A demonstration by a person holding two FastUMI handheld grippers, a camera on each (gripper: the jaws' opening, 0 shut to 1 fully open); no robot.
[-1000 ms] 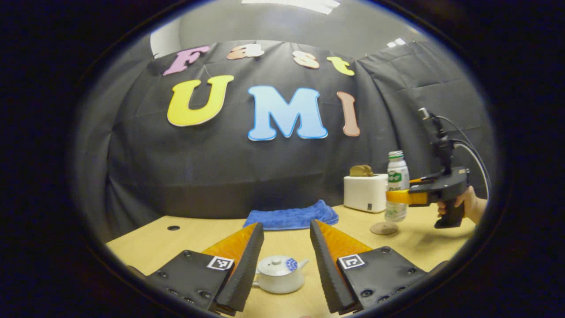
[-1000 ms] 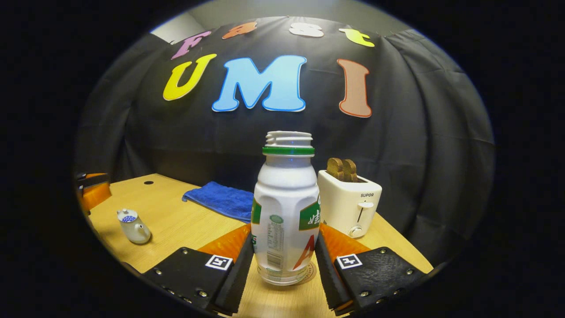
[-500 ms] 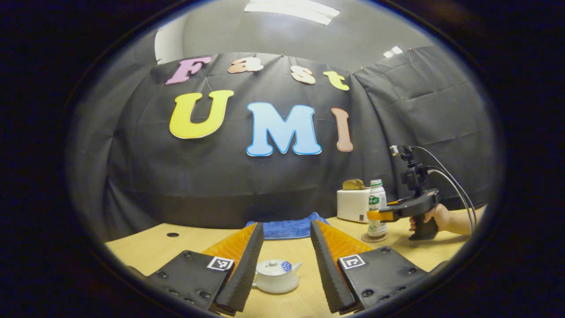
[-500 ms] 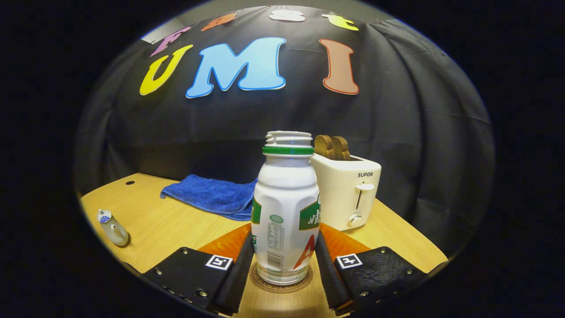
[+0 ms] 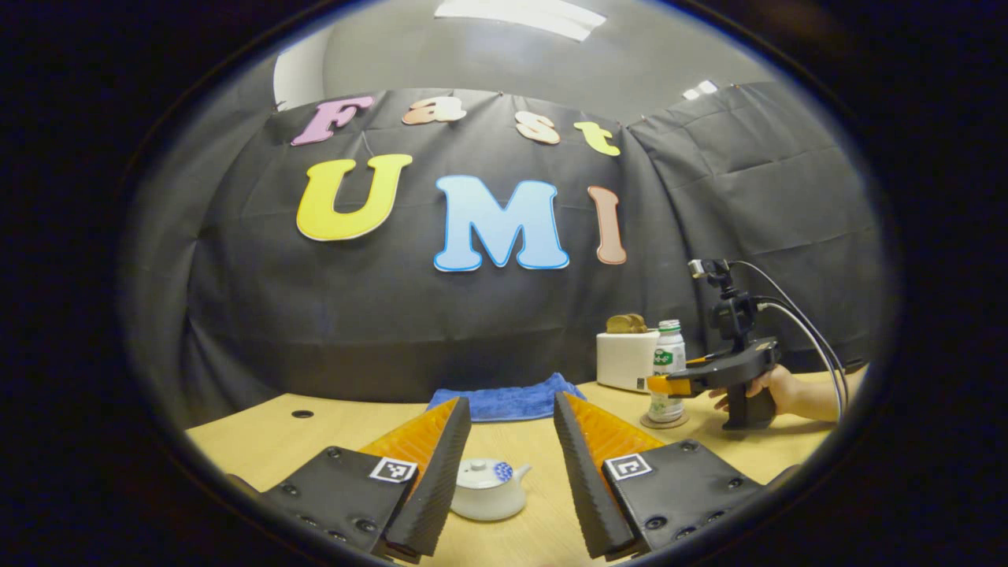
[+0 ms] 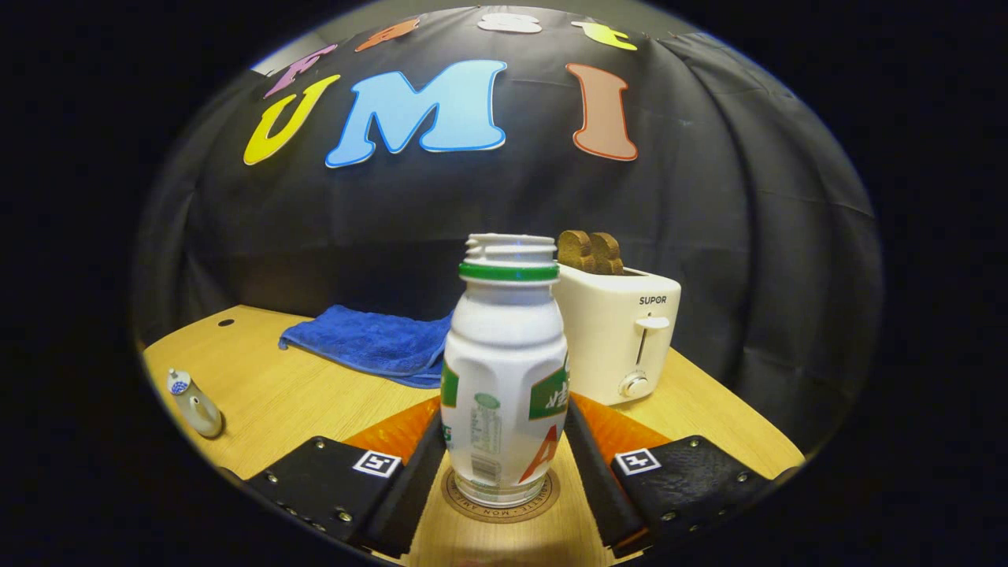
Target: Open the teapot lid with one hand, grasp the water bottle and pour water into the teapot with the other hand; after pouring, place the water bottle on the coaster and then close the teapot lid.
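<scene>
Now that the white plastic water bottle (image 6: 504,370) has come down onto the round brown coaster (image 6: 501,500), the right gripper (image 6: 501,465) looks loosened around it — left gripper (image 5: 512,472) gapes empty above the lidded white ceramic teapot (image 5: 488,490).

The pale wooden table (image 6: 299,394) looks smooth and matt, with fine grain. On it, the white plastic water bottle (image 6: 504,370) and the white plastic toaster (image 6: 622,339) behind it show a soft sheen. The blue towel (image 6: 370,346) left of the toaster is fluffy cloth, and the small white teapot (image 5: 487,492) looks like glossy ceramic.
</scene>
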